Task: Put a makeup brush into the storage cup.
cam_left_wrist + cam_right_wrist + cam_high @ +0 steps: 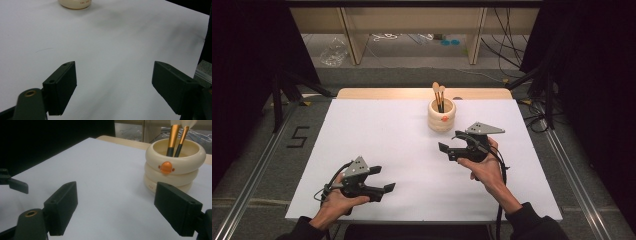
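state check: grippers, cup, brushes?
left gripper: open, holding nothing, over the table.
right gripper: open, holding nothing, near the cup.
cup: upright on the white table.
brushes: two, standing in the cup, heads up.

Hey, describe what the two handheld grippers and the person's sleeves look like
Both the left gripper and the right gripper are black, with two blocky flat-faced jaws, a grey three-cornered plate on top and a black trailing cable. A brass-coloured screw shows near one jaw in each gripper view. The sleeves are dark.
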The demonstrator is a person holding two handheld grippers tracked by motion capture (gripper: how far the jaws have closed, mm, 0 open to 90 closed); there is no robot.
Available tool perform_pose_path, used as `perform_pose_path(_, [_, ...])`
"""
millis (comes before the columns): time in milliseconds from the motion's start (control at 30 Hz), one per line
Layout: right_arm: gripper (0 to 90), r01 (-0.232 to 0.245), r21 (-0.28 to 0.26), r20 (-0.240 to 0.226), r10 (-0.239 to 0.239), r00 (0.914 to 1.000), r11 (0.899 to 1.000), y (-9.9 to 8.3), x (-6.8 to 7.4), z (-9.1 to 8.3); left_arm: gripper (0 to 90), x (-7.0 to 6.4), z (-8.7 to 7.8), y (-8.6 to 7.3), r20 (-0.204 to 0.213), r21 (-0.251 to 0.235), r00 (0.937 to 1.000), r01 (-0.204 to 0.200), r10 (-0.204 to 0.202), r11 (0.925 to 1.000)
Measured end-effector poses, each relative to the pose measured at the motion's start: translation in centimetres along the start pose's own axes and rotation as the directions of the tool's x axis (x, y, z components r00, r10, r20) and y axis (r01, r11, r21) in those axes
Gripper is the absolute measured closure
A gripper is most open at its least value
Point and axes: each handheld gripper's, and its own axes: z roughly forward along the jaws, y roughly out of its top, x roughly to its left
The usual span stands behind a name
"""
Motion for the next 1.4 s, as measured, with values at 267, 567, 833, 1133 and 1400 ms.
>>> perform_pose_path(267, [19.6, 0.008, -0.002, -0.033, -0.009, 0.9994, 1.0, -0.9, 1.1, -0.4, 19.9, 0.0, -0.1, 0.1, -0.004, 0.001, 1.0, 0.002, -0.002, 1.0])
perform_pose_path(567, [19.7, 0.006, 0.014, -0.055, -0.005, 0.9985, 1.0, -2.0, 1.8, -1.2, 19.9, 0.1, -0.1, 0.1, -0.005, 0.001, 1.0, 0.001, -0.001, 1.0])
perform_pose_path(833, [19.7, 0.015, 0.042, -0.069, -0.012, 0.9976, 0.999, -3.1, 2.5, -1.6, 19.9, 0.0, -0.1, 0.1, -0.008, -0.007, 1.0, 0.006, -0.006, 1.0])
perform_pose_path(1133, [18.7, 0.005, 0.041, -0.081, -0.002, 0.9967, 0.999, -4.1, 3.0, -2.1, 19.9, 0.1, -0.2, 0.1, -0.007, -0.004, 1.0, 0.001, -0.001, 1.0])
perform_pose_path(1400, [17.4, 0.018, 0.065, -0.072, -0.013, 0.9973, 0.998, -4.6, 3.4, -2.7, 19.9, 0.1, -0.1, 0.1, -0.007, -0.004, 1.0, 0.0, 0.0, 1.0])
